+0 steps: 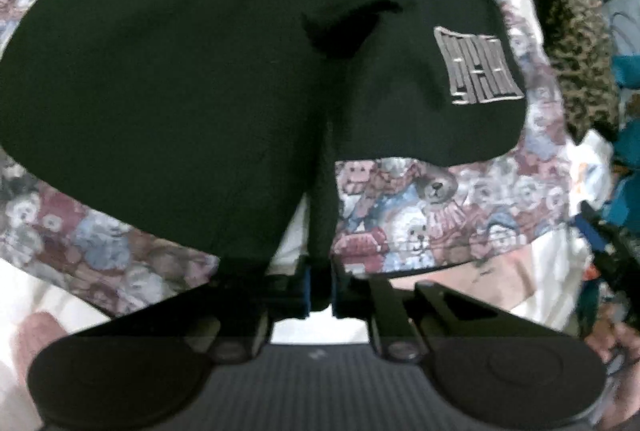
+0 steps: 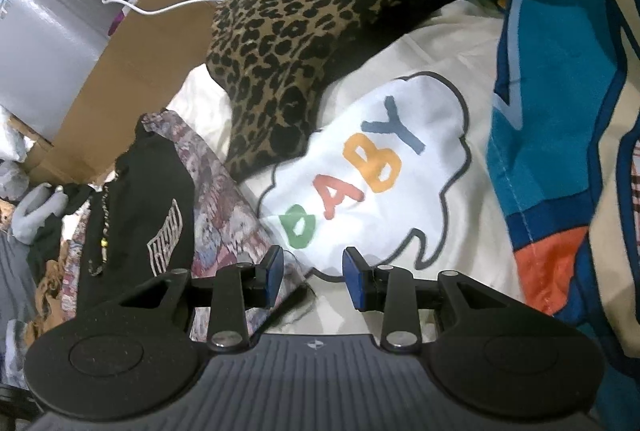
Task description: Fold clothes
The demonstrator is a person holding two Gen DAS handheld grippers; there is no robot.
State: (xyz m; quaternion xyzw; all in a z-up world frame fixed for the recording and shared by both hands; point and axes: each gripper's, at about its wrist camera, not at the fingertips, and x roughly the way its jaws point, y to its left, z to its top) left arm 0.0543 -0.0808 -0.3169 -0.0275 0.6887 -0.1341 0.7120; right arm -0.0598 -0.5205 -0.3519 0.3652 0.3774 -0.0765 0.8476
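- Pinching a narrow fold of the black garment (image 1: 200, 71), the left tool (image 1: 320, 295) is clenched on the cloth, its pads mostly hidden by the fabric.
- The garment is lying over a teddy-bear print cloth (image 1: 420, 215) on the bed (image 2: 460, 43), its top edge cut off.
- The right tool (image 2: 314, 271) is hovering released, jaws apart, over the bed's "BABY" cloud print (image 2: 360, 167).
- A leopard-print pillow (image 2: 288, 43) is lying beyond.

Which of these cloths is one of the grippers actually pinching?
The black garment with the grey patch: the left gripper has its jaws shut on its edge. The leopard-print cloth and teddy-bear fabric lie untouched.
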